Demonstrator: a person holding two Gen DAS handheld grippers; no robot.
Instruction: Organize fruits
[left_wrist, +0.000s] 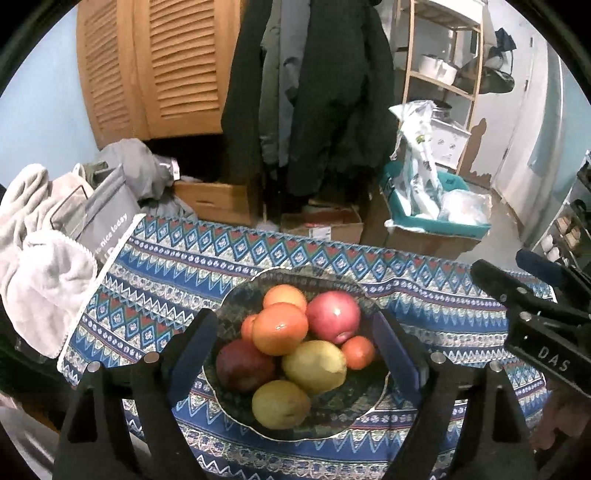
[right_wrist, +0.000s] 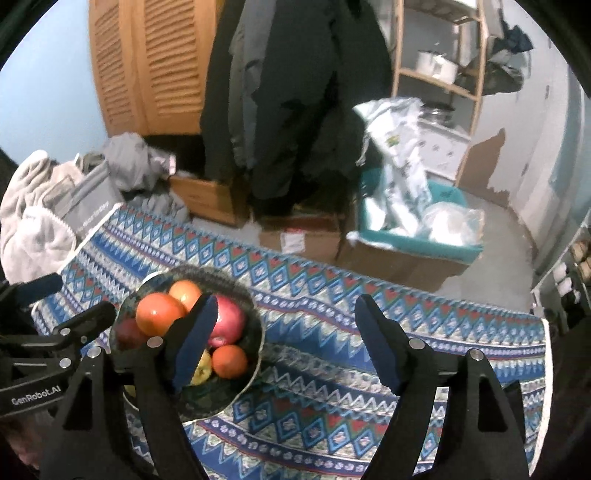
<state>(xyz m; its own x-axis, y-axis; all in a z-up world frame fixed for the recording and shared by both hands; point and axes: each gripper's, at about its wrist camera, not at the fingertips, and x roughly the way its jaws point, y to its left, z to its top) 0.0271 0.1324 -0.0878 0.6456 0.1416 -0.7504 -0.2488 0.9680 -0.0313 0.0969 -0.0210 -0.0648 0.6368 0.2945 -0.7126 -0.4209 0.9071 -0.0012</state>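
Left gripper: the left gripper (left_wrist: 293, 354) stood wide open above the bowl, nothing between its black fingers (left_wrist: 192, 354) with blue pads, which touched no fruit.
Right gripper: the right gripper (right_wrist: 286, 343) was also spread open and empty, over bare cloth just right of the bowl; its left finger (right_wrist: 194, 343) hid part of the fruit.
Bowl: a dark patterned bowl with a pale scalloped rim (left_wrist: 236, 410) sat on the cloth, nearer the near edge than the far one.
Fruit: piled inside were a large orange (left_wrist: 280, 328), a second orange (left_wrist: 284, 295) behind it, a pinkish-red apple (left_wrist: 332, 315), a dark red apple (left_wrist: 242, 365), two yellow-green pears (left_wrist: 314, 365) (left_wrist: 280, 404), and a small orange fruit (left_wrist: 357, 352), possibly a tangerine.
Cloth: a blue zigzag-patterned tablecloth (left_wrist: 166, 280) covered the surface.
Left edge: a pale grey towel (left_wrist: 44, 280) lay off the cloth's left edge.
Beyond far edge: dark coats (left_wrist: 325, 110) hung there.
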